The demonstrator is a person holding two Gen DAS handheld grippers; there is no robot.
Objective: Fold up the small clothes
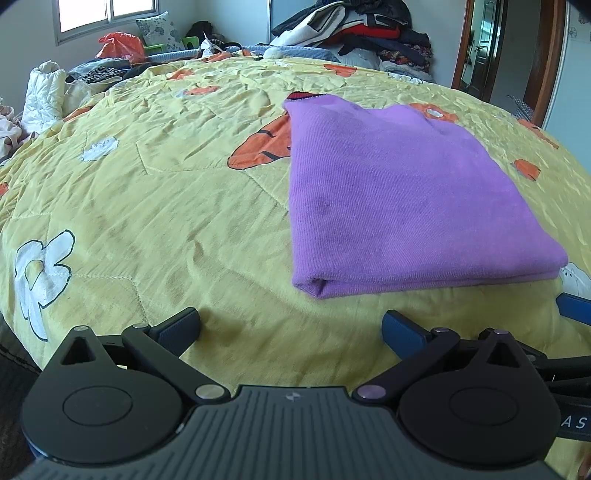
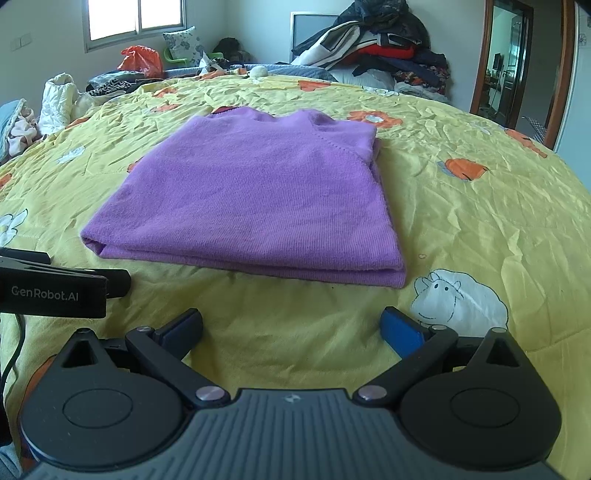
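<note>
Purple knit top folded into a neat rectangle, lying flat on the yellow flower-print quilt of the bed, neckline toward the far side, folded edge facing both tools. Left tool spread wide, holding nothing, low over the quilt just short of the top's near left corner. Right tool likewise spread wide and empty, just short of the near folded edge, apart from the cloth. Printed sheep on the quilt beside the top's near right corner. Heap of dark clothes piled at the far end of the bed; orange plastic bag below the window
</note>
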